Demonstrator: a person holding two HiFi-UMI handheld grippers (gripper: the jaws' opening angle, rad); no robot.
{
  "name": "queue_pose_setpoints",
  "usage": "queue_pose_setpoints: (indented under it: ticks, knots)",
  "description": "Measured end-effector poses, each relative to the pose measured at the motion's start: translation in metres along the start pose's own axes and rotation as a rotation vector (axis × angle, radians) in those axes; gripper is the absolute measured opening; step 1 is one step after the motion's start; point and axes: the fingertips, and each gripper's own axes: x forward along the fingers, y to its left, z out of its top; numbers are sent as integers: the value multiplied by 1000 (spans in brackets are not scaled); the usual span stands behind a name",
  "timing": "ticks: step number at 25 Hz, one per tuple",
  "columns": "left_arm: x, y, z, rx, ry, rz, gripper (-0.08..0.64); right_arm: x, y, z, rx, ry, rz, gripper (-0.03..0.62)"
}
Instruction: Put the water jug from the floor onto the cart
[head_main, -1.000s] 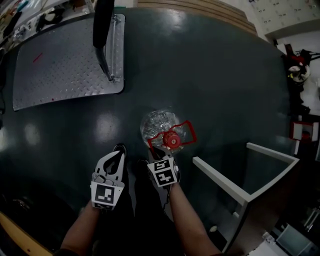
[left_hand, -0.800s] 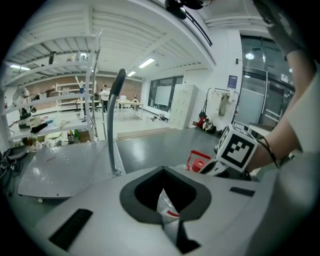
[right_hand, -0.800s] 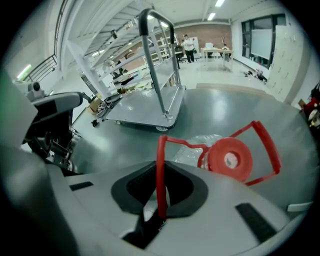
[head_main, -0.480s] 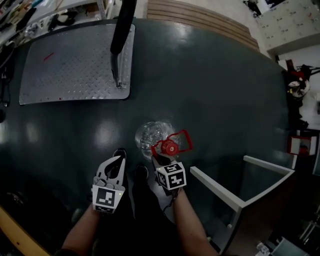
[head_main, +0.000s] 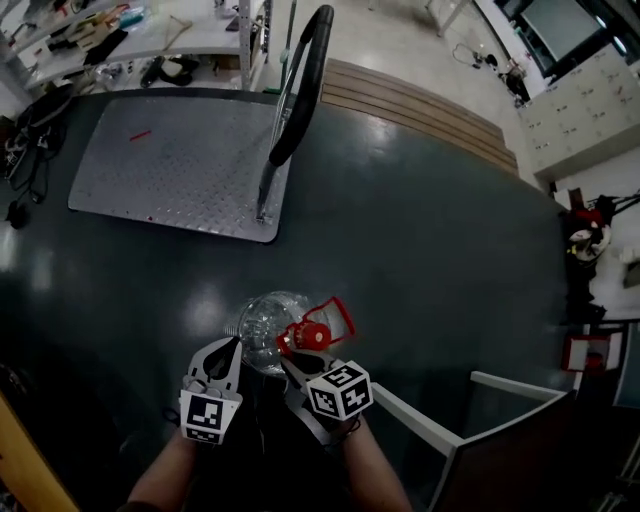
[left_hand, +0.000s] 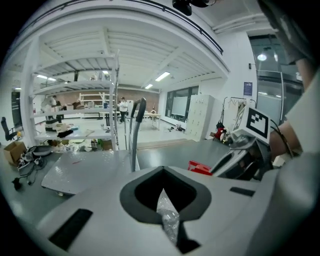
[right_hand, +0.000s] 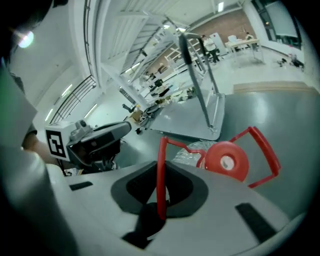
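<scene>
The water jug (head_main: 262, 322), a clear container closed by a red cap (head_main: 311, 334), is located over the dark floor (head_main: 430, 250), apart from the near right corner of the cart (head_main: 180, 170). Its contents cannot be determined, nor whether its base rests on the floor. The right gripper (right_hand: 159, 212) is clamped on the jug's red handle (right_hand: 260, 150), with the thin bar pinched between its jaws. The left gripper (left_hand: 169, 227) is held against the jug's left side with its jaws together; only a sliver of clear plastic is visible past them.

text: none legible | labels: none legible | numbers: none legible
</scene>
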Motion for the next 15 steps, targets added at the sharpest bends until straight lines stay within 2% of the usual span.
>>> queue_pose_setpoints:
  ticks: [4, 8, 12, 15]
  knots:
    - [-34, 26, 25, -19, -60, 102, 8, -6, 52, 17, -152, 46, 80, 26]
    - [-64, 56, 37, -63, -99, 198, 8, -4, 87, 37, -252, 91, 132, 26]
    - [-93, 85, 55, -84, -123, 266, 8, -5, 108, 67, -296, 107, 133, 26]
    - [-115, 109, 68, -90, -154, 294, 8, -1, 128, 87, -286, 93, 134, 26]
